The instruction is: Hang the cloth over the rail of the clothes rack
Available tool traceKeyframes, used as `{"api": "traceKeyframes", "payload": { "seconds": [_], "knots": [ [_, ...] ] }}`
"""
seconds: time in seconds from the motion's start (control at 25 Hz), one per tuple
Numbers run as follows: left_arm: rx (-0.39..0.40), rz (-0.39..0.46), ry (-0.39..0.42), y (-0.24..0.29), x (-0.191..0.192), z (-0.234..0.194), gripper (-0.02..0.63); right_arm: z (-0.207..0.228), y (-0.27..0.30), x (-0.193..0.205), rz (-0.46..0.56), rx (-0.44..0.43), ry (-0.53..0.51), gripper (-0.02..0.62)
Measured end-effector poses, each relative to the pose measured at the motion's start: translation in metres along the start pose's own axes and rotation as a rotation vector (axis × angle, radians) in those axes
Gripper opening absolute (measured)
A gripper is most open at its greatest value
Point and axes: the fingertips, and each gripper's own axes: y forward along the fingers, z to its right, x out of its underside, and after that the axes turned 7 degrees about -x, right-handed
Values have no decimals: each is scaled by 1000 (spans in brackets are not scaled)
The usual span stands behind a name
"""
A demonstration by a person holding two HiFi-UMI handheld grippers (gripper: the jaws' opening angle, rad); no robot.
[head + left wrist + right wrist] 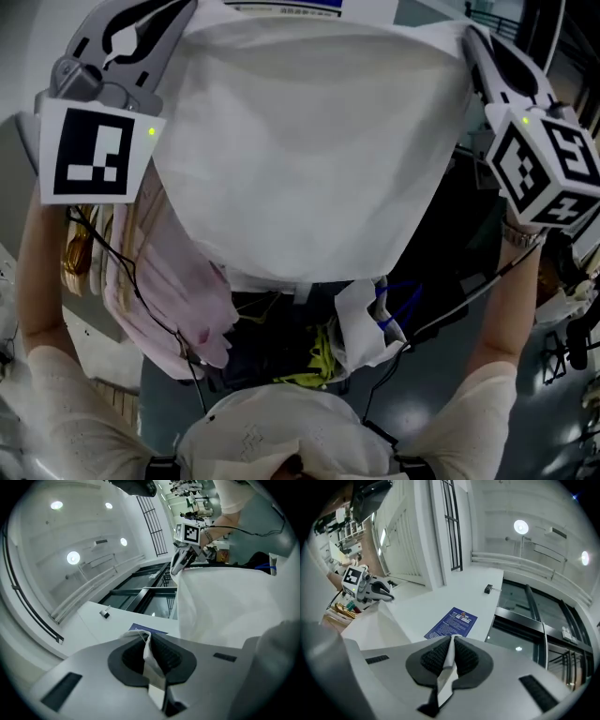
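Room: white walls and ceiling with round lamps, dark glazed panels and a blue notice; in the head view a grey floor lies far below.
Cloth: the white cloth is held high and spread wide between both grippers. It fills the upper head view, and its lower edge hangs free in a shallow curve.
Left gripper: the left gripper has its jaws pressed together on one top corner, with a crumpled tuft caught between the pads.
Right gripper: the right gripper pinches the other top corner, a thin folded edge squeezed between its pads.
Handling: the cloth looks light, thin and limp, sagging in the middle. It is not fragile, but so small a pinch could pull out under a sharp tug.
Where to hold: the two top corners, as now, with the top edge kept fairly taut so it can cross a rail as one line.
Materials: the cloth is matte and woven, with few creases. The gripper bodies are smooth grey plastic with black, ribbed, rubbery pads.
Nearby: a pink garment and wooden hangers hang below at the left.
Rail: I cannot pick it out behind the cloth.
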Motion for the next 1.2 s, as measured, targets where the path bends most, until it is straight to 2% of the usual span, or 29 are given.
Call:
{"api": "traceKeyframes", "payload": {
  "seconds": [0.16,0.24,0.36,0.44,0.64,0.92,1.04,1.2],
  "knots": [
    [-43,7,94,63,7,-11,21,44,53,-4,-6,3,-24,21],
    [-61,4,129,92,15,-12,21,62,76,-4,-8,25,-69,23],
    [-81,-23,192,112,31,-10,21,65,97,-9,7,40,-180,21],
    [-53,-52,221,122,46,1,21,58,111,1,7,6,-196,21],
    [149,-113,219,137,98,66,21,23,149,80,-106,-174,-187,23],
    [402,-210,348,135,146,134,23,-54,174,174,-399,-498,-357,25],
    [545,-265,382,129,163,160,23,-65,172,200,-489,-576,-379,66],
    [696,-329,407,114,182,193,37,-64,166,219,-538,-644,-333,83]
  ]
}}
